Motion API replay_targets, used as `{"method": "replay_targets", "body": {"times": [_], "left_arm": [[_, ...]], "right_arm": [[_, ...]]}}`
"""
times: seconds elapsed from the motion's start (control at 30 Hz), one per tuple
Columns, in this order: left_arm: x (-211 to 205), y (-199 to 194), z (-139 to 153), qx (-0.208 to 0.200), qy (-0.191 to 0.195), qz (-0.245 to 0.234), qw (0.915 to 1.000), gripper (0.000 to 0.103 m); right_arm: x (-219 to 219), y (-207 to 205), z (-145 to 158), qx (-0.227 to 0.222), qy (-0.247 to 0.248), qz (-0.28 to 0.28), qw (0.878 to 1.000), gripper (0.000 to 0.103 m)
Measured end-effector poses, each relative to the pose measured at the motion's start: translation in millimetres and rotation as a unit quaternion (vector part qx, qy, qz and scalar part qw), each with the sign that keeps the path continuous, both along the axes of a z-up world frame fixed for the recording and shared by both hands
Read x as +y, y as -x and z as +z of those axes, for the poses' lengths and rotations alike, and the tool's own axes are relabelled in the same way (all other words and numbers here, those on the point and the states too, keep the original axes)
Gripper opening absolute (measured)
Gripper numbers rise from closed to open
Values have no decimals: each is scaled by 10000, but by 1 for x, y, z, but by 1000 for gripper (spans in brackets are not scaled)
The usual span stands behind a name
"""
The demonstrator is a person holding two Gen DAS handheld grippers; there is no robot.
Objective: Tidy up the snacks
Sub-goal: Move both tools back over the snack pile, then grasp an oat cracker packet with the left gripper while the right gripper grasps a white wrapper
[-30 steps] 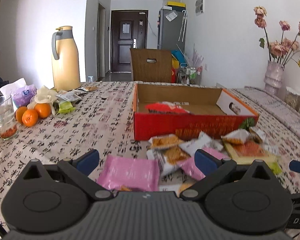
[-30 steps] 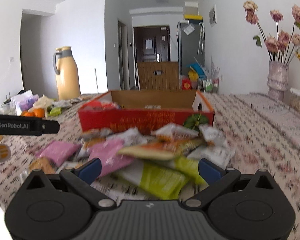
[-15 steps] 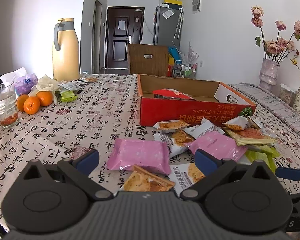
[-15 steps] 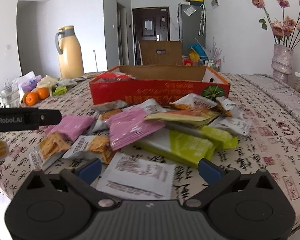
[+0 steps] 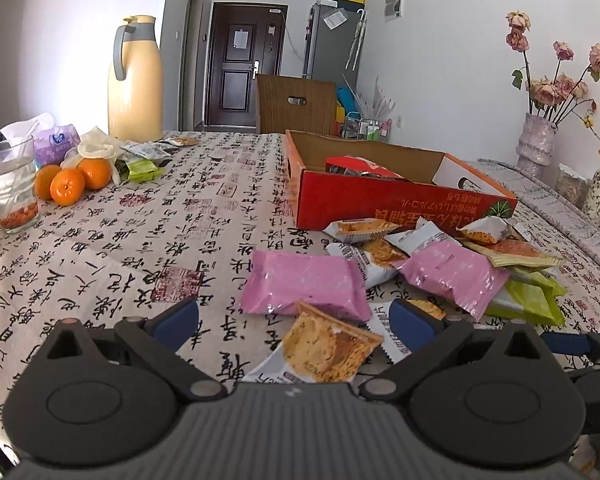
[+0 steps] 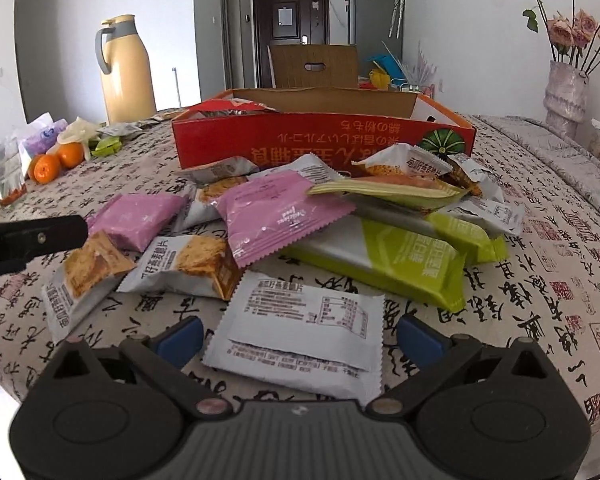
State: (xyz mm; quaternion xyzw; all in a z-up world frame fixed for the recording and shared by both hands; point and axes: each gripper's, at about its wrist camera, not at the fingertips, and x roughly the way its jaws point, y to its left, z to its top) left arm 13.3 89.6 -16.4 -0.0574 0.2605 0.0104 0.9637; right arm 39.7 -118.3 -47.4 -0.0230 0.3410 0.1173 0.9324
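Judging by one red bag in the box (image 5: 384,200), most snack packets (image 6: 300,216) remain piled at the tablecloth's (image 5: 140,240) near edge, left gripper (image 5: 294,318) and right gripper (image 6: 300,334) both spread and empty.

i counted two pink packets (image 6: 278,216) and (image 6: 138,218), one red box (image 6: 324,140), three oranges (image 5: 66,186), one glass (image 5: 10,184), one yellow flask (image 5: 136,80) and two vases (image 5: 536,142). i held two claws, left claw (image 5: 294,314) and right claw (image 6: 300,334).
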Motion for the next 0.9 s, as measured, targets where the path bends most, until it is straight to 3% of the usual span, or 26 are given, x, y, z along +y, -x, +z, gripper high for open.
{"method": "replay_targets", "body": {"times": [0.07, 0.17, 0.27, 0.33, 0.47, 0.5, 0.9], "left_arm": [[2, 0, -1, 9, 21, 6, 10000, 103], [3, 1, -1, 6, 44, 9, 10000, 103], [5, 1, -2, 8, 51, 23, 10000, 103], [5, 2, -2, 24, 68, 27, 10000, 103], [4, 2, -3, 58, 53, -1, 10000, 103], [4, 2, -3, 76, 50, -9, 10000, 103], [-7, -6, -18, 427, -292, -370, 9980, 103]], "right_arm": [[1, 2, 1, -58, 32, 22, 10000, 88], [2, 2, 3, -68, 34, 61, 10000, 83], [2, 5, 5, -109, 50, 143, 9998, 70], [3, 7, 7, -164, 26, 233, 9996, 37], [0, 8, 8, -183, -47, 239, 9995, 27], [-1, 9, 8, -183, -79, 241, 9995, 18], [-7, 18, 14, -388, -169, 387, 9984, 14]]}}
